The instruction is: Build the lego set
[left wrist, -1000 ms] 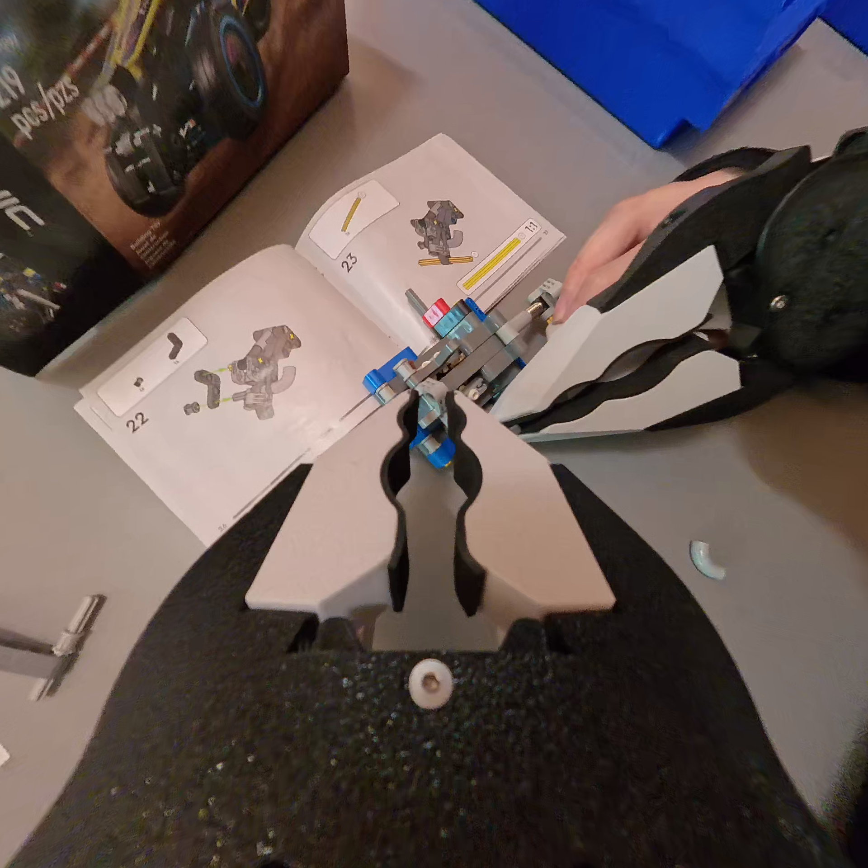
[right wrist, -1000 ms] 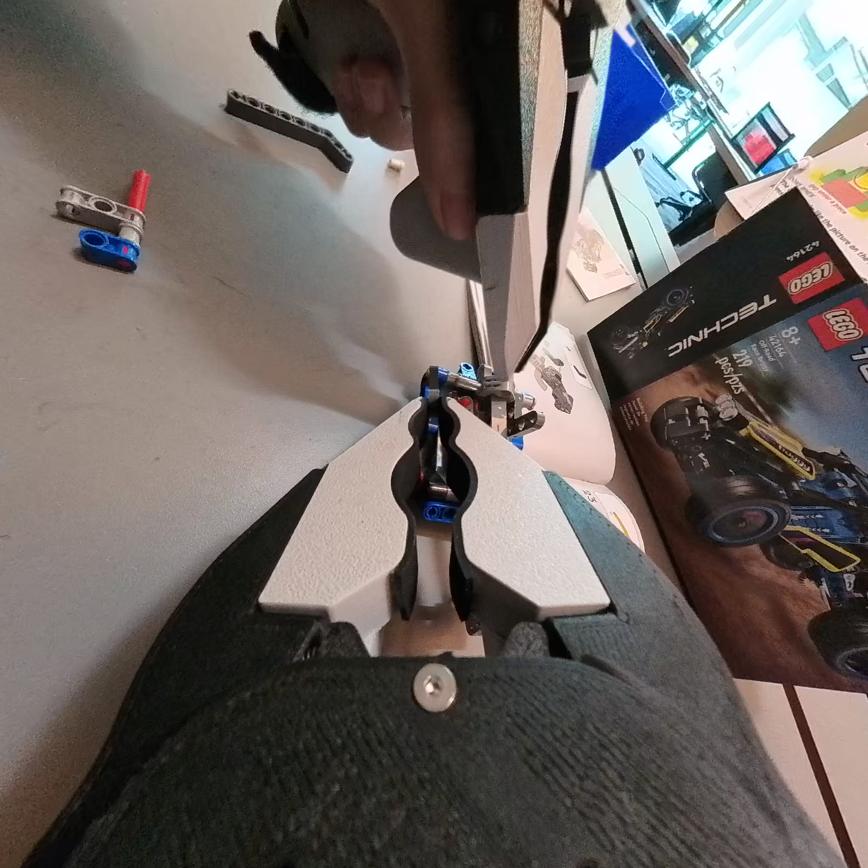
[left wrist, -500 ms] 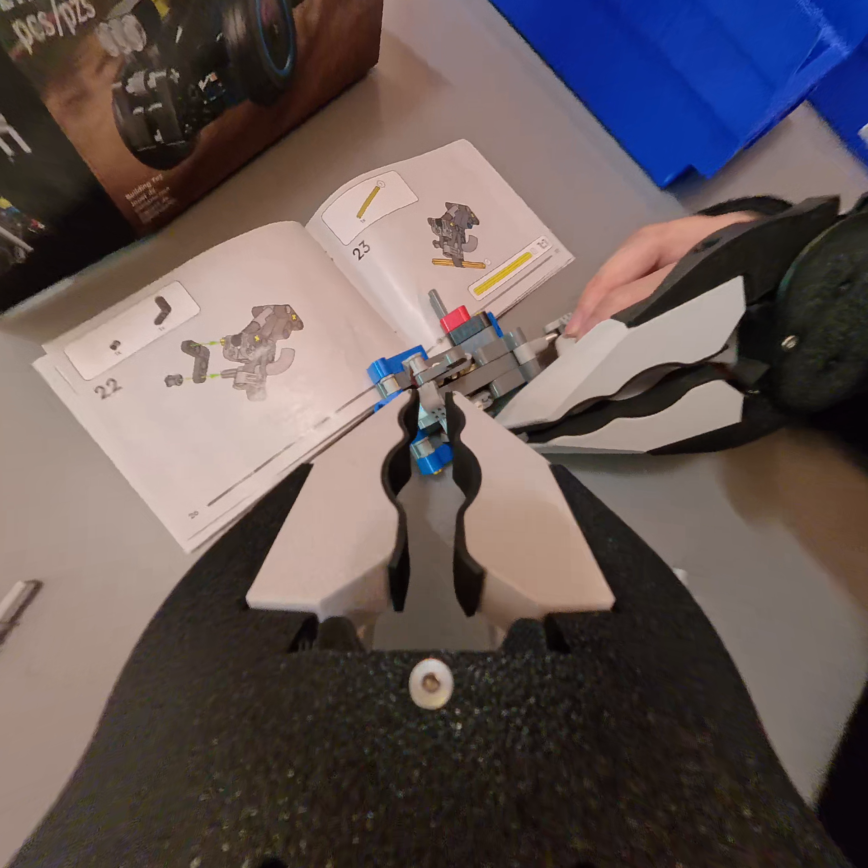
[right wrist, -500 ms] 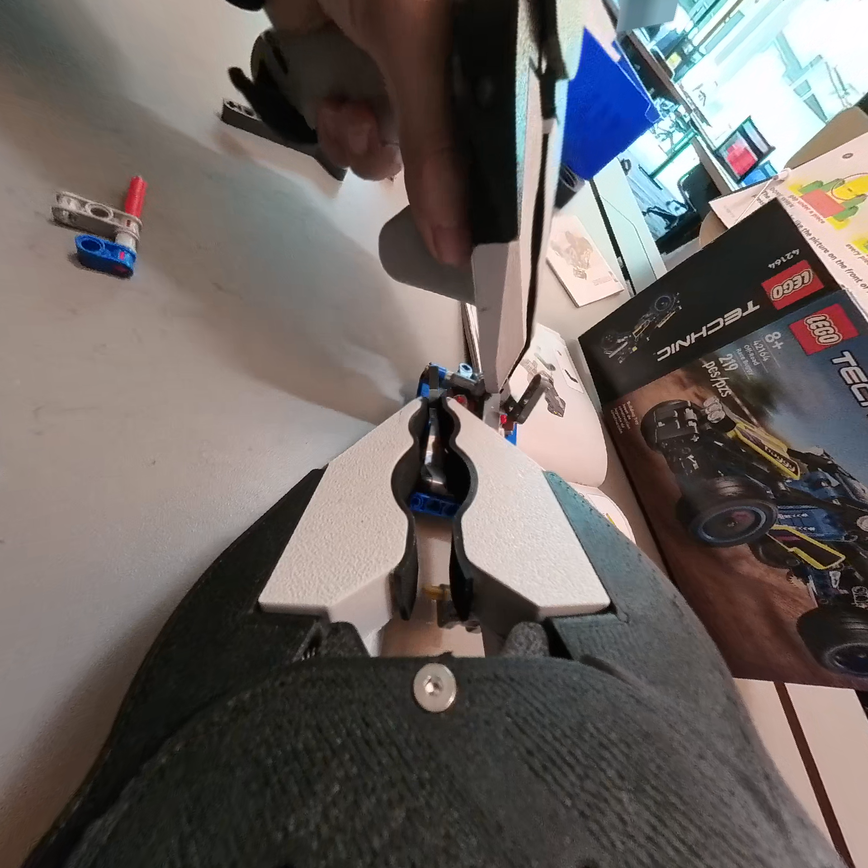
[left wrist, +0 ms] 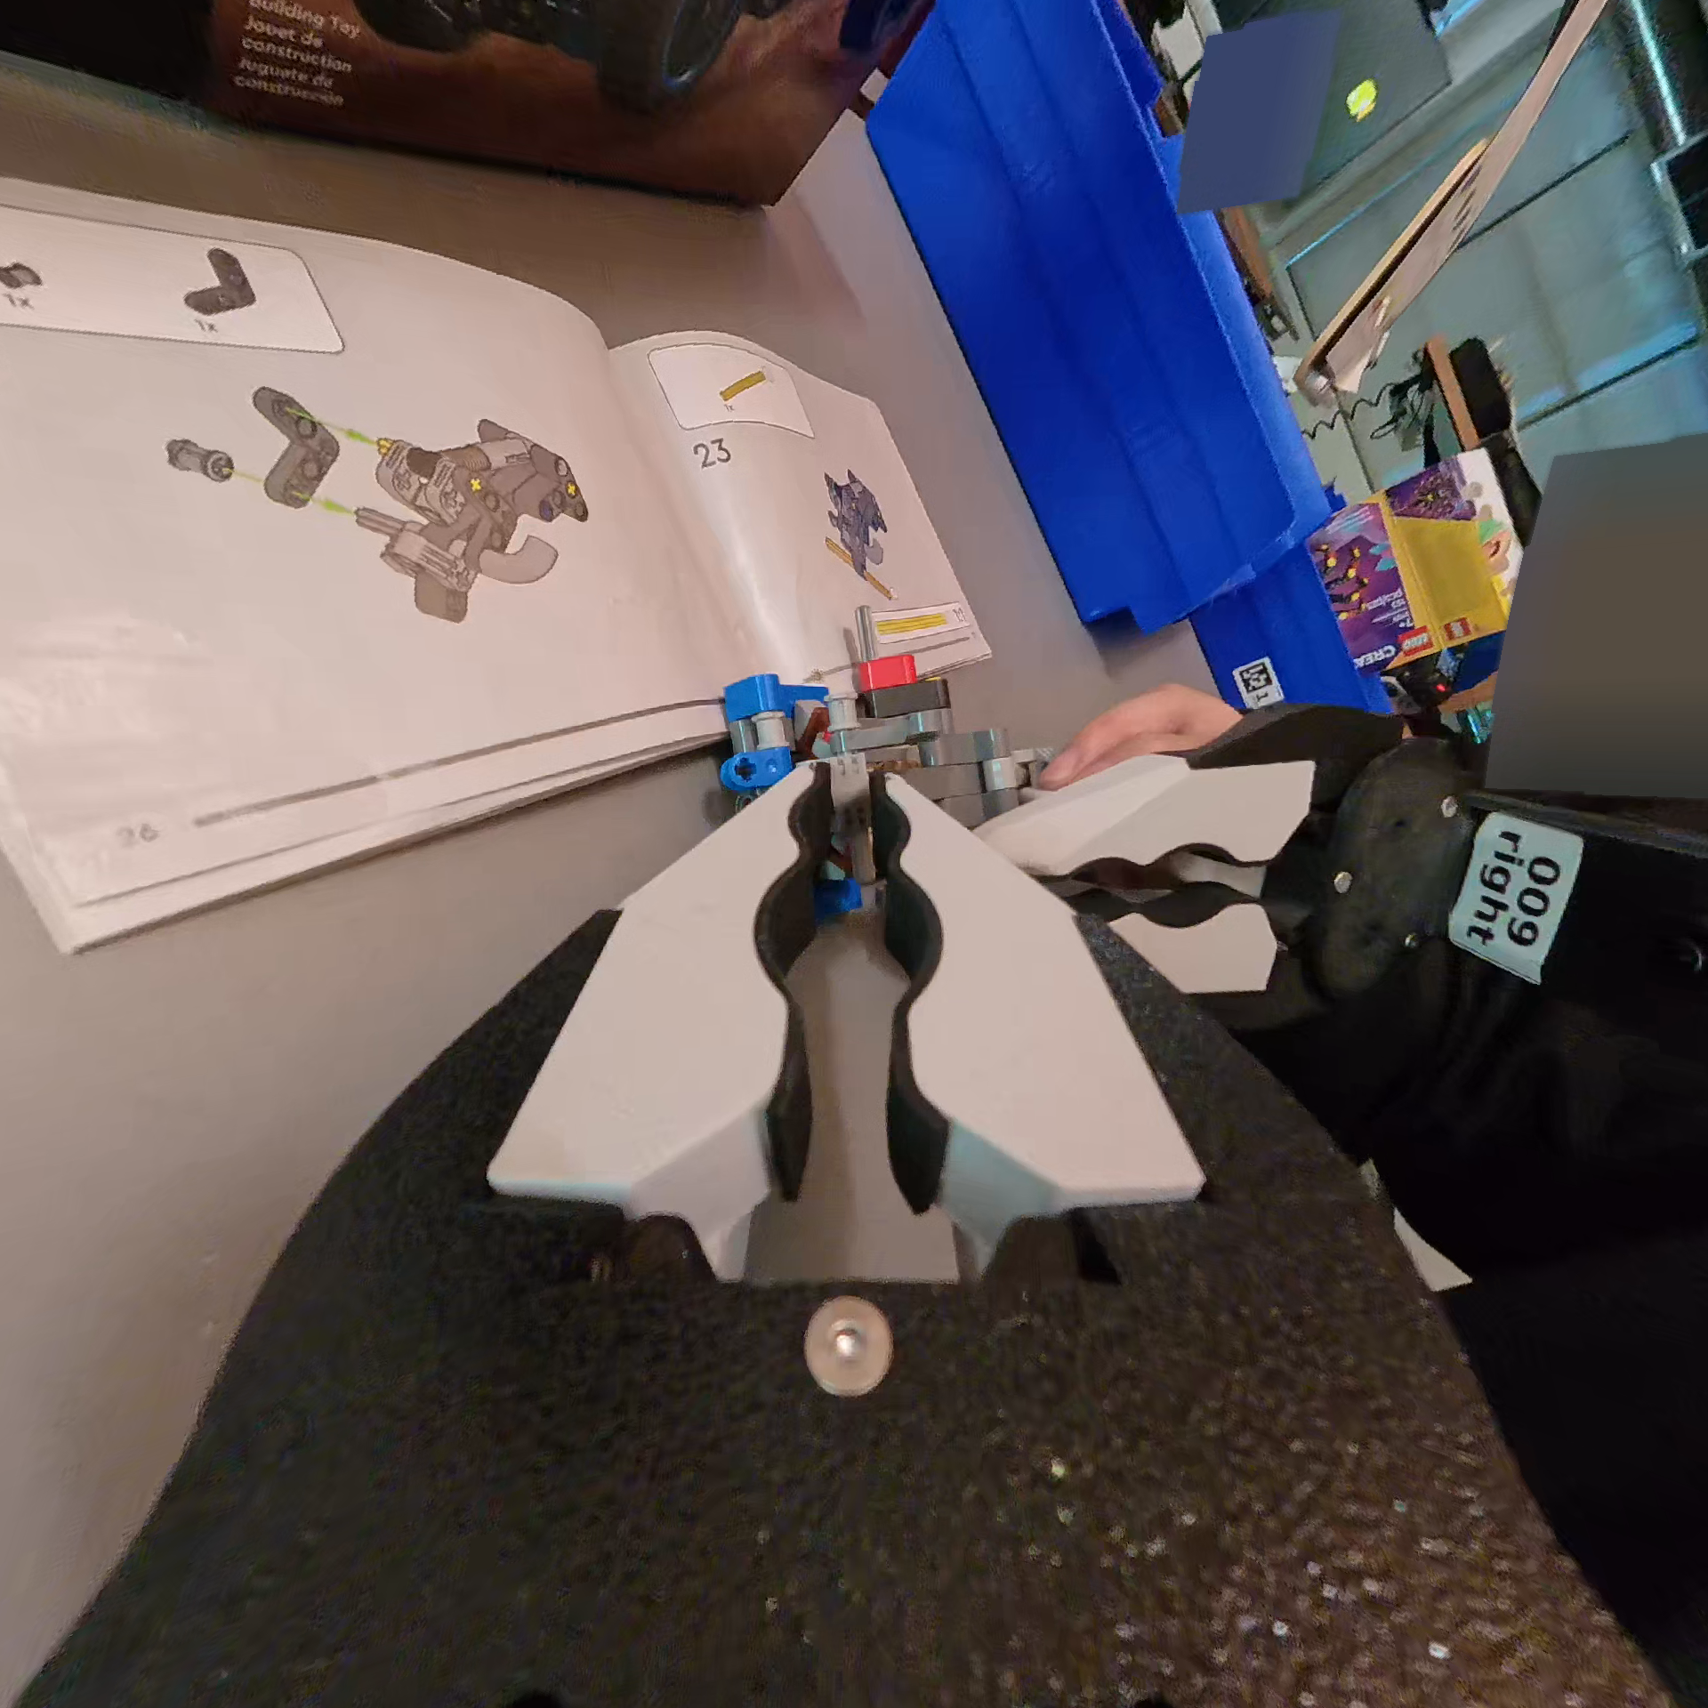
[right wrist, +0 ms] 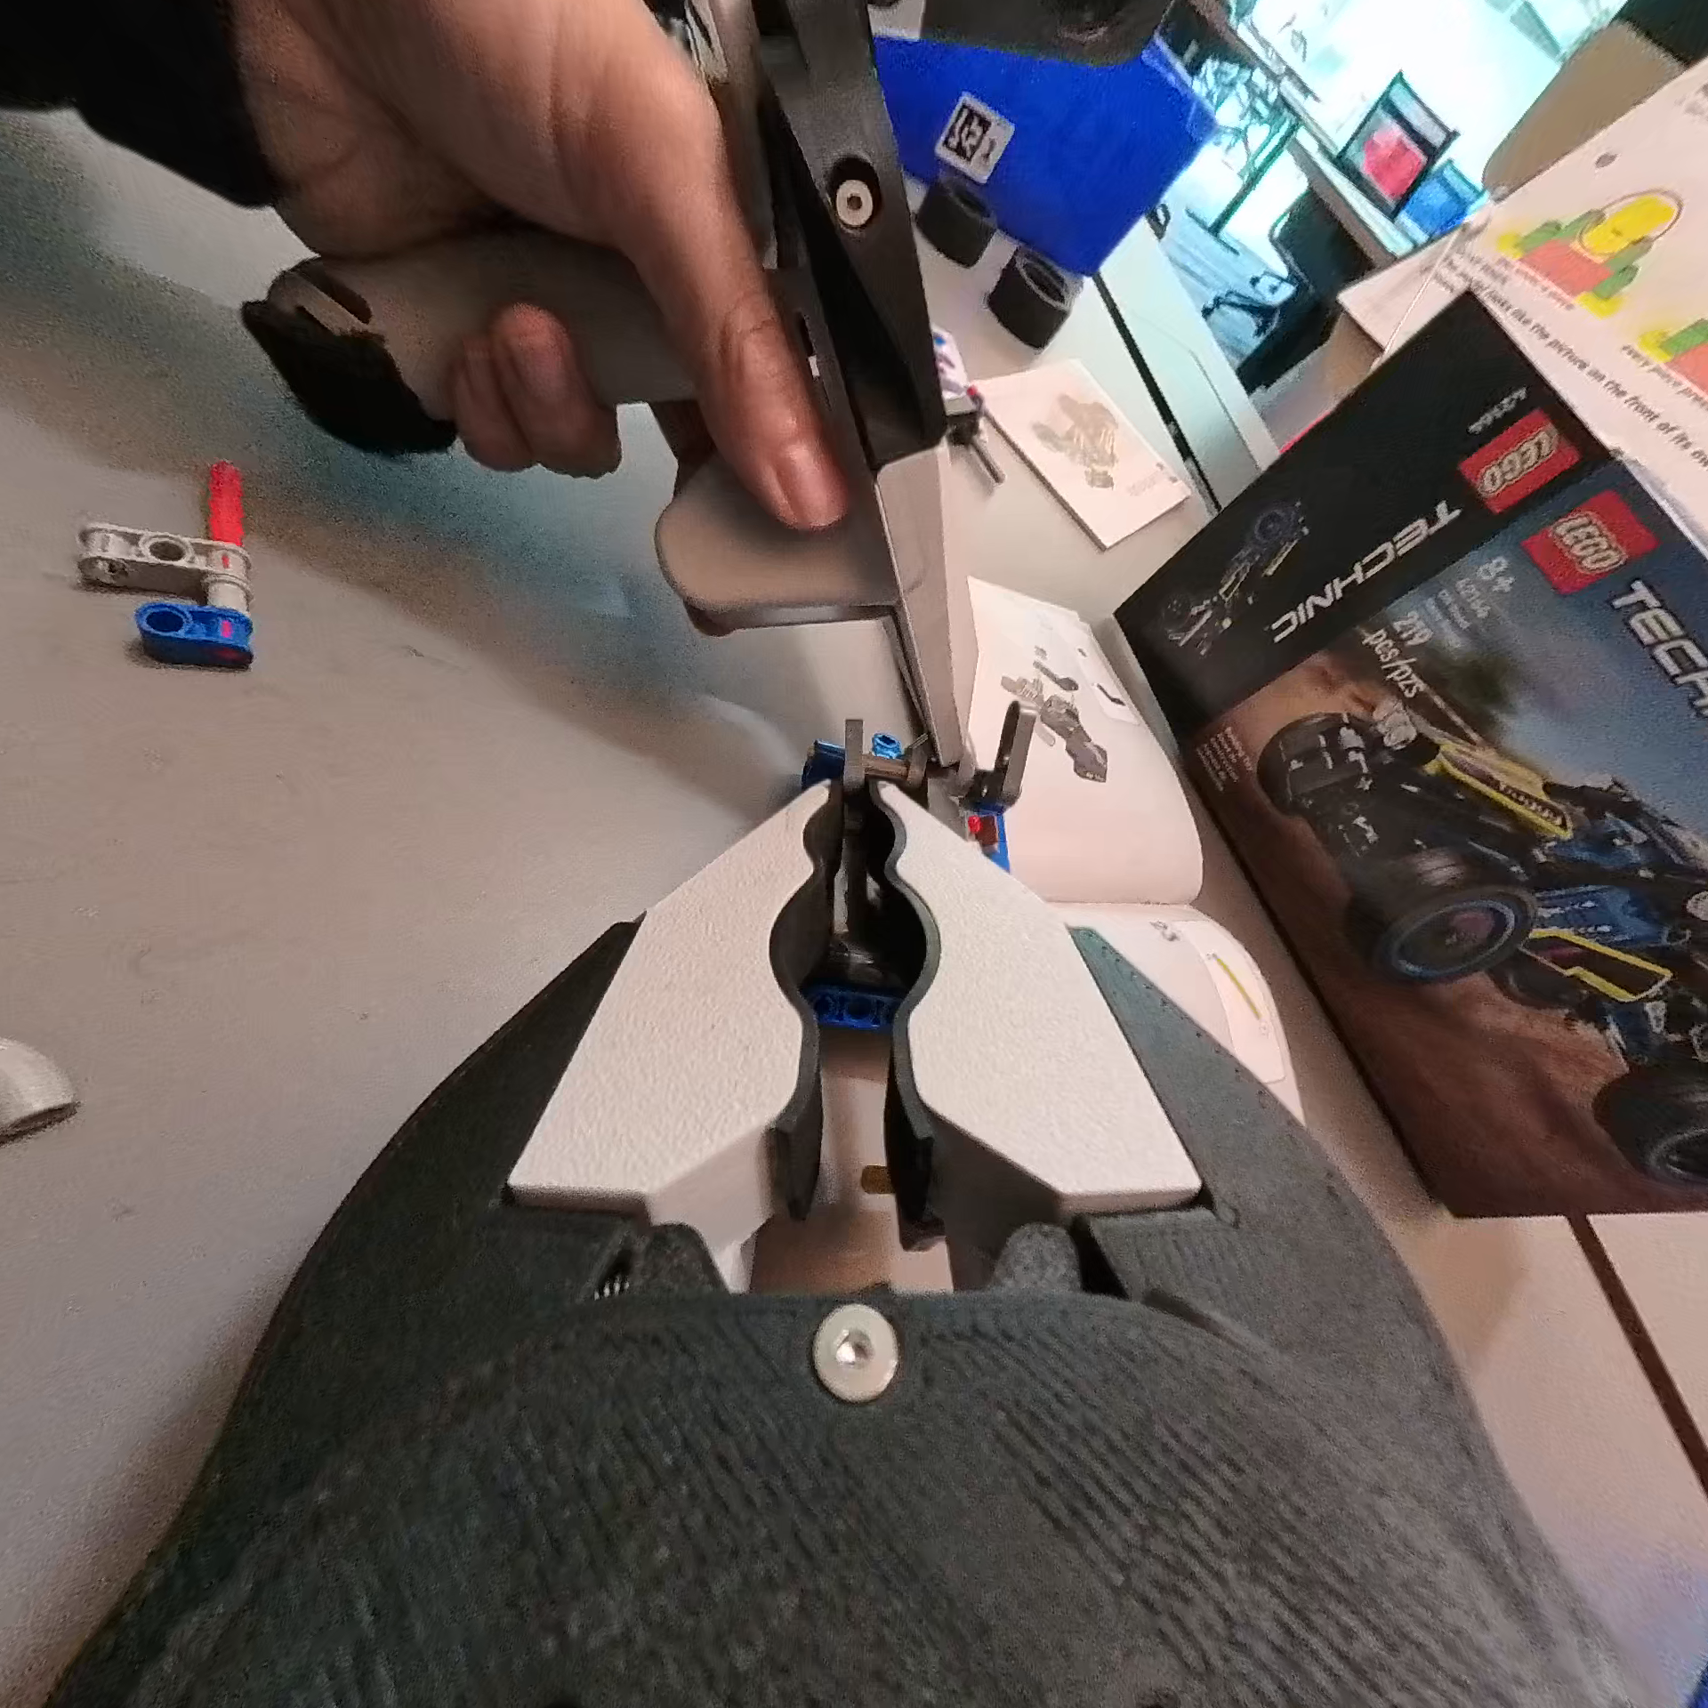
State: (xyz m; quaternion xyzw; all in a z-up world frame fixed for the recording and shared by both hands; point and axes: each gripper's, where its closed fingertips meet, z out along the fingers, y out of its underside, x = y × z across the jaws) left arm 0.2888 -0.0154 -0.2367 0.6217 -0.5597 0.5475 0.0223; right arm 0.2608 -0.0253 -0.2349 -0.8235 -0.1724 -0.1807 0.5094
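Observation:
A small brick assembly (left wrist: 869, 730) of grey, blue and red parts sits at the edge of an open instruction booklet (left wrist: 370, 555). My left gripper (left wrist: 850, 786) is shut on a light grey upright part at its near side. My right gripper (left wrist: 1026, 836) comes in from the right, held by a hand, its fingers closed on the assembly's grey beams. In the right wrist view my right gripper (right wrist: 855, 795) is shut on a thin grey part of the assembly (right wrist: 887, 767). The left gripper (right wrist: 938, 749) comes down on it from above, held by a hand (right wrist: 573, 185).
A dark toy box (right wrist: 1479, 832) stands beside the booklet (right wrist: 1091, 795). Blue bins (left wrist: 1063, 323) stand behind. A grey beam with a red axle and blue piece (right wrist: 176, 582) lies on the table to the left. Black wheels (right wrist: 1026, 286) and a small leaflet (right wrist: 1091, 453) lie farther back. Left and right tips are no more than a few centimetres apart.
My left gripper has tilted low toward the table and moved closer to the booklet, and its fingers have closed a little tighter on the assembly. Both grippers have kept hold of it.

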